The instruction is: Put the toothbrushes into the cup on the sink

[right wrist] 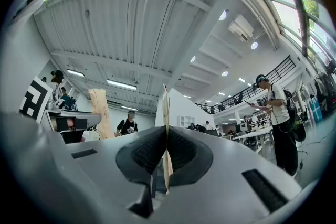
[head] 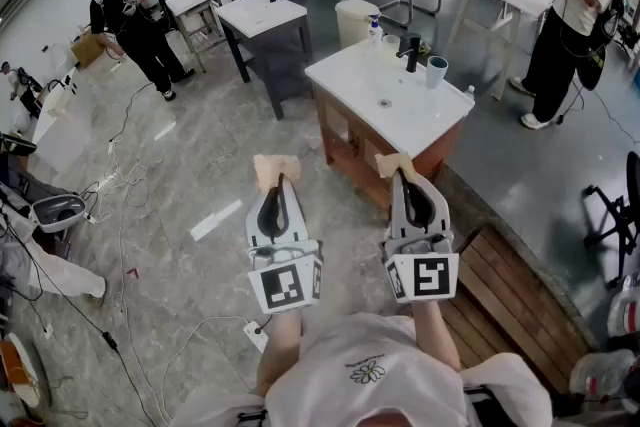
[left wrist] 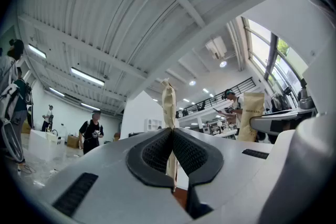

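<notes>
The left claw [head: 272, 181] is pressed shut on a toothbrush packet [left wrist: 168, 99]. The packet is a thin, flat sleeve of tan paper, standing on edge between the dark ribbed pads [left wrist: 152, 152]. Its crimped top pokes out beyond the claw tips.

The right claw [head: 400, 177] is clamped the same way on a second toothbrush packet [right wrist: 166, 105]. This one is also tan and shows edge-on as a narrow strip.

Both sleeves are closed, so the brushes inside are hidden. In the head view each packet shows only as a small tan tab at the claw tips.

Ahead of the right claw and well apart from it stands the white sink counter [head: 350, 75] with a dark faucet [head: 410, 50]. The cup [head: 436, 71], which appears to be pale teal, stands just beside the faucet, beyond the basin from both claws. Its inside cannot be seen from this angle. The left claw points at bare floor beside the counter.
</notes>
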`<state>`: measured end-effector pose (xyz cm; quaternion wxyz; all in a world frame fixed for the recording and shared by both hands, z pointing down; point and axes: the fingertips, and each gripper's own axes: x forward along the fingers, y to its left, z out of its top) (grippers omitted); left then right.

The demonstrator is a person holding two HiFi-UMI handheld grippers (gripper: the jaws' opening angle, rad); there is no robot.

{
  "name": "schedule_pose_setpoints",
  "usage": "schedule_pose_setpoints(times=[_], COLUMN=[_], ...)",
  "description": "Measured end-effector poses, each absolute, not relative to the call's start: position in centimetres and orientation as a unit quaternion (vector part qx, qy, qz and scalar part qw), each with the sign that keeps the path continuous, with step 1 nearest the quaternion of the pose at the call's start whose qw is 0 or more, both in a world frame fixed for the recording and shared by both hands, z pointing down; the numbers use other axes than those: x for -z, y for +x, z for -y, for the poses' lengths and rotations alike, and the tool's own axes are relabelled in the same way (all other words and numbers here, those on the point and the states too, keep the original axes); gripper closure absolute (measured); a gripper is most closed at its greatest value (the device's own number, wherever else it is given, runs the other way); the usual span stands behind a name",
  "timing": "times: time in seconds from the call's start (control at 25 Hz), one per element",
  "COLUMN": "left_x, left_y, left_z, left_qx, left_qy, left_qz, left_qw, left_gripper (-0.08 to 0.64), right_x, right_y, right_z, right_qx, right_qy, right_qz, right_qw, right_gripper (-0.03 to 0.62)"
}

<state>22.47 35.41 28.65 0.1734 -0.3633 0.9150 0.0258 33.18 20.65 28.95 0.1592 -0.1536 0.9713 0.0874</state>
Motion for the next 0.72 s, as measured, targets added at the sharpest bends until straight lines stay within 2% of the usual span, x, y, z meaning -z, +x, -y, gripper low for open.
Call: schedule_pose_setpoints(times=[0.52, 0.72], left_x=[-28.9, -29.0], left_y=[21.8, 22.0], left_z=[-35.2, -35.3], left_qx=[-0.024, -0.022], left_qy=[-0.362, -0.365], left_qz=[-0.917, -0.916], left_qw=[0.167, 0.165], left_gripper=[0.543, 0.543], right_x=[-29.1, -29.8], right_y=[32.3, 31.9], right_z=[-20.5, -20.8], right_qx=[-0.086, -0.047], right_qy=[-0.135, -0.11], right_qz=[-0.975, -0.98], right_qw=[0.154, 0.159], right_gripper=[0.578, 0.578])
